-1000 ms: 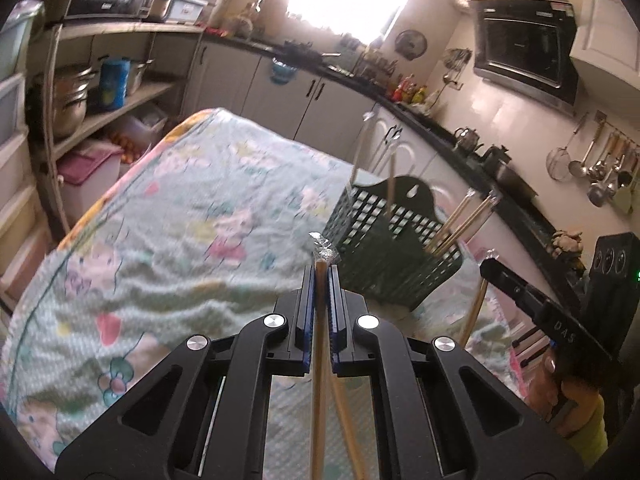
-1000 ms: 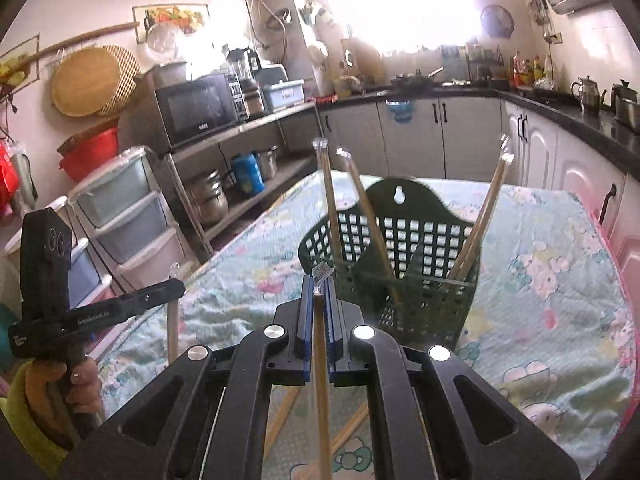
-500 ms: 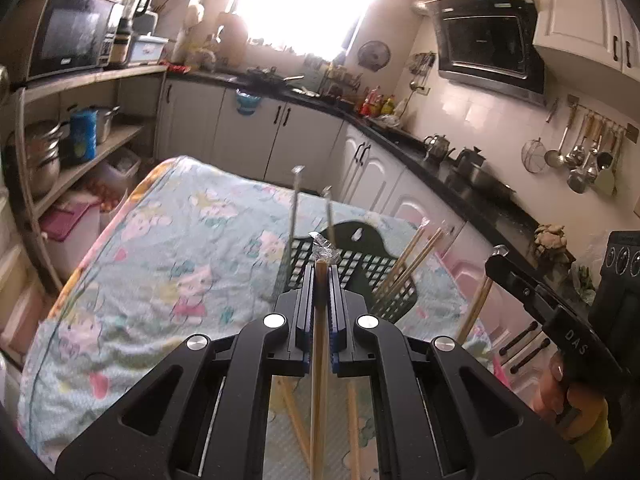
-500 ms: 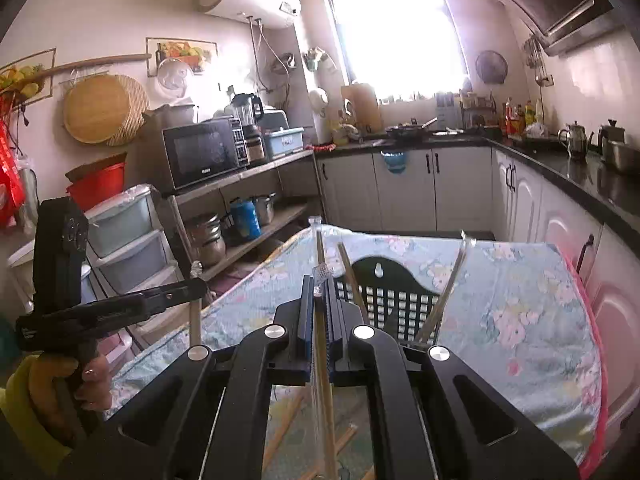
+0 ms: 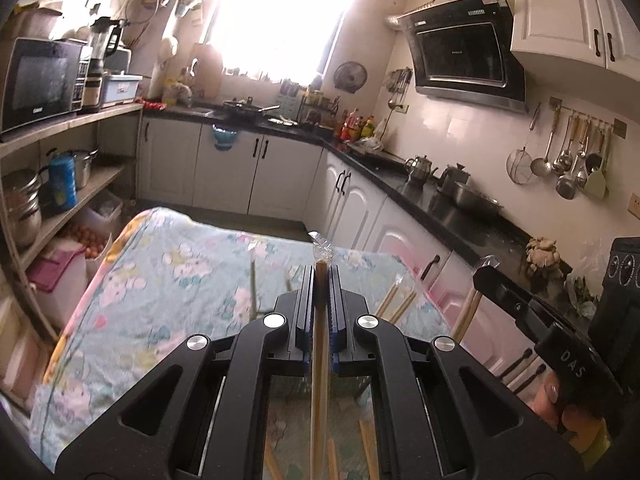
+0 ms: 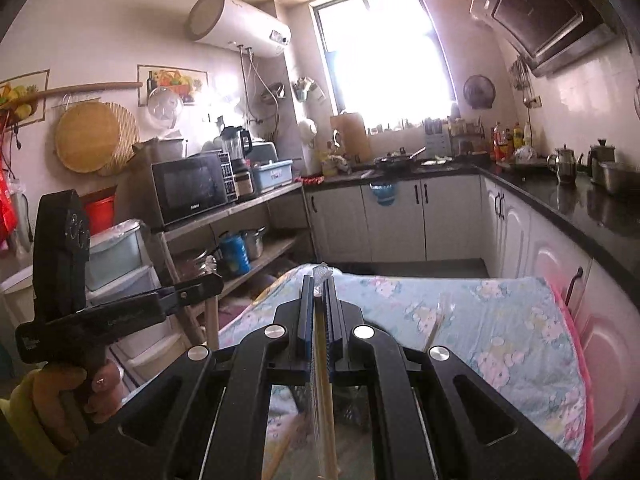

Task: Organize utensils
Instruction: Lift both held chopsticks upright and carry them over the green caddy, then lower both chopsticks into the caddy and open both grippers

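My left gripper [image 5: 321,270] is shut on a plastic-wrapped pair of wooden chopsticks [image 5: 319,344], held high above the table. My right gripper [image 6: 319,280] is shut on another wrapped pair of chopsticks [image 6: 325,392]. The right gripper also shows at the right of the left wrist view [image 5: 486,276], and the left gripper at the left of the right wrist view [image 6: 214,282]. Several wrapped chopsticks [image 5: 394,302] stand up from below, behind my left fingers. The green basket is hidden under the grippers.
The table carries a flowered blue cloth [image 5: 168,280] that also shows in the right wrist view [image 6: 500,320]. Open shelves with a microwave [image 5: 38,80] stand at the left. White cabinets under a black counter [image 5: 440,200] run along the right.
Both grippers have risen and tilted up with their chopsticks. The green basket, in plain view a second ago, has dropped out of sight beneath them.
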{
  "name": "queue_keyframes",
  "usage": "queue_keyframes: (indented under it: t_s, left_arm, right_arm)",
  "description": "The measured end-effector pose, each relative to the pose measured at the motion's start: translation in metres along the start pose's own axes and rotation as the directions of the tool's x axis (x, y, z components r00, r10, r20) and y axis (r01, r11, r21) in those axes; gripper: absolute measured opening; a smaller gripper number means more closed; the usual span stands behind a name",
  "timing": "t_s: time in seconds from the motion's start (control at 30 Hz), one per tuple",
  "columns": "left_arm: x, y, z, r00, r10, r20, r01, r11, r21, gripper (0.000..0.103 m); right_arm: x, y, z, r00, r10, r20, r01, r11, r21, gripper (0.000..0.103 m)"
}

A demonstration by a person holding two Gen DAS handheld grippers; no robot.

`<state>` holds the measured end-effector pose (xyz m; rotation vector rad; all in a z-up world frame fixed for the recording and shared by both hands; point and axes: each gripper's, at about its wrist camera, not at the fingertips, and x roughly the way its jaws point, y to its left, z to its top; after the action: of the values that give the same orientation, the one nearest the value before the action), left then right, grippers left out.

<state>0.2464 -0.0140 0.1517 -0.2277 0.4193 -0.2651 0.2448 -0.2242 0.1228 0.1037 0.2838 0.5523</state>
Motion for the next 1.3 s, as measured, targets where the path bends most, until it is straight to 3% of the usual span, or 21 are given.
queue_keyframes:
  t_s: [0.4, 0.73, 1.0, 1.3]
  left_arm:
    - [0.028, -0.013, 0.039, 0.994, 0.044, 0.101, -0.048, 0.998, 0.042, 0.001]
    - [0.060, 0.003, 0.048, 0.981, 0.061, 0.187, -0.065, 0.998, 0.018, 0.001]
    - [0.085, 0.024, 0.029, 0.980, 0.037, 0.194, -0.041, 0.999, 0.020, 0.001]
    - [0.111, 0.054, -0.007, 0.994, 0.022, 0.111, -0.018, 0.999, -0.042, 0.001]
  right_arm:
    - [0.021, -0.002, 0.034, 0.997, -0.024, 0.078, 0.025, 1.000, -0.004, 0.005]
    - [0.046, 0.005, 0.046, 0.989, -0.051, 0.137, 0.057, 0.998, -0.038, 0.005]
    - [0.068, 0.007, 0.035, 0.978, -0.084, 0.190, 0.101, 0.992, -0.081, 0.005]
    - [0.094, -0.003, 0.008, 0.979, -0.113, 0.167, 0.126, 0.990, -0.070, 0.005]
